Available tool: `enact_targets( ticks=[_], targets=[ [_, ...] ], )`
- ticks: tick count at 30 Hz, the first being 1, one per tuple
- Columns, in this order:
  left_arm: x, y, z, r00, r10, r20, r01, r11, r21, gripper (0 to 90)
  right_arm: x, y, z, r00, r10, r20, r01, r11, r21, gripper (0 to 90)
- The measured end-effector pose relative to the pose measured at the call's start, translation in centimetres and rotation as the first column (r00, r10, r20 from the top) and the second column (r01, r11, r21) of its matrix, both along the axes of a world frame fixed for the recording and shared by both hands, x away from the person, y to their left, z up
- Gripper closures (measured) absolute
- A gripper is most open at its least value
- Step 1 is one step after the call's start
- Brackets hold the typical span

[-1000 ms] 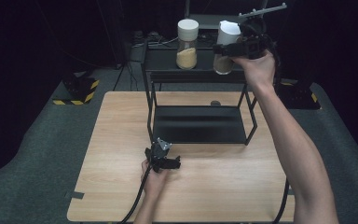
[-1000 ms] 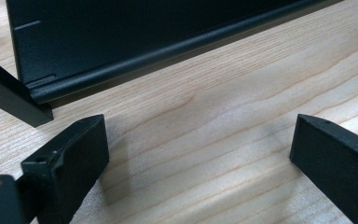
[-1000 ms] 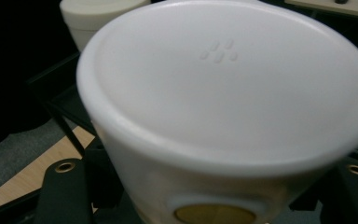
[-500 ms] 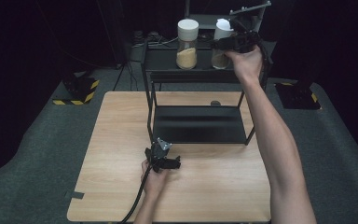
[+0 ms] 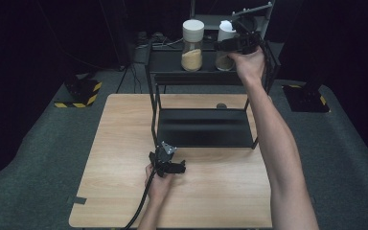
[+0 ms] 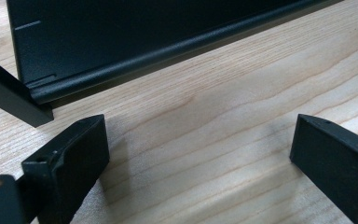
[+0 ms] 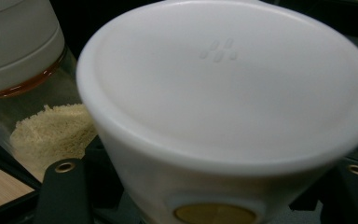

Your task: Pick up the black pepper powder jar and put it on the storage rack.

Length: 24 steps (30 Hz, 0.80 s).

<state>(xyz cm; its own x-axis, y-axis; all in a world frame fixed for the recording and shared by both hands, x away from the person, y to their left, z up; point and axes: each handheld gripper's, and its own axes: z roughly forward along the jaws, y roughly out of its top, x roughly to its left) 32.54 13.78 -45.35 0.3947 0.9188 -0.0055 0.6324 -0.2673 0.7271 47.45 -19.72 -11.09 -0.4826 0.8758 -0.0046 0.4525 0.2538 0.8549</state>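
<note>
Two white-lidded glass jars of tan grains are at the top shelf (image 5: 172,76) of a black rack. My right gripper (image 5: 226,46) is shut on the right jar (image 5: 225,36), just under its lid. In the right gripper view that lid (image 7: 223,84) looms close between the fingers (image 7: 63,191), with the other jar (image 7: 42,126) just to its left. The left jar (image 5: 192,45) stands free. My left gripper (image 5: 168,157) rests open on the wooden table (image 5: 124,143) before the rack's lower shelf (image 5: 201,127). Its fingers (image 6: 74,154) hold nothing.
A small dark round object (image 5: 221,106) lies on the table behind the rack. The rack's front leg (image 6: 9,98) and shelf edge (image 6: 121,60) are close ahead of the left gripper. Dark floor surrounds the table, with a striped base (image 5: 79,93) at left.
My right hand has carried the jar a little to the left and farther back, closer to the other jar. The left gripper has stayed put.
</note>
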Motion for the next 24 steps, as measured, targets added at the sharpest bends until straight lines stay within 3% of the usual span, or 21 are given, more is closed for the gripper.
enact_targets(
  ticks=[17,24],
  targets=[
    [0.0,0.0,0.0,1.0000,0.000,0.000,0.000,1.0000,0.000,4.6,0.2,-0.6,-0.1,0.9996,0.027,-0.001,-0.027,0.9996,0.006,29.3],
    [0.0,0.0,0.0,1.0000,0.000,0.000,0.000,1.0000,0.001,4.6,0.6,-1.2,-0.3,0.9987,0.045,-0.022,-0.044,0.9982,0.039,13.7]
  ],
)
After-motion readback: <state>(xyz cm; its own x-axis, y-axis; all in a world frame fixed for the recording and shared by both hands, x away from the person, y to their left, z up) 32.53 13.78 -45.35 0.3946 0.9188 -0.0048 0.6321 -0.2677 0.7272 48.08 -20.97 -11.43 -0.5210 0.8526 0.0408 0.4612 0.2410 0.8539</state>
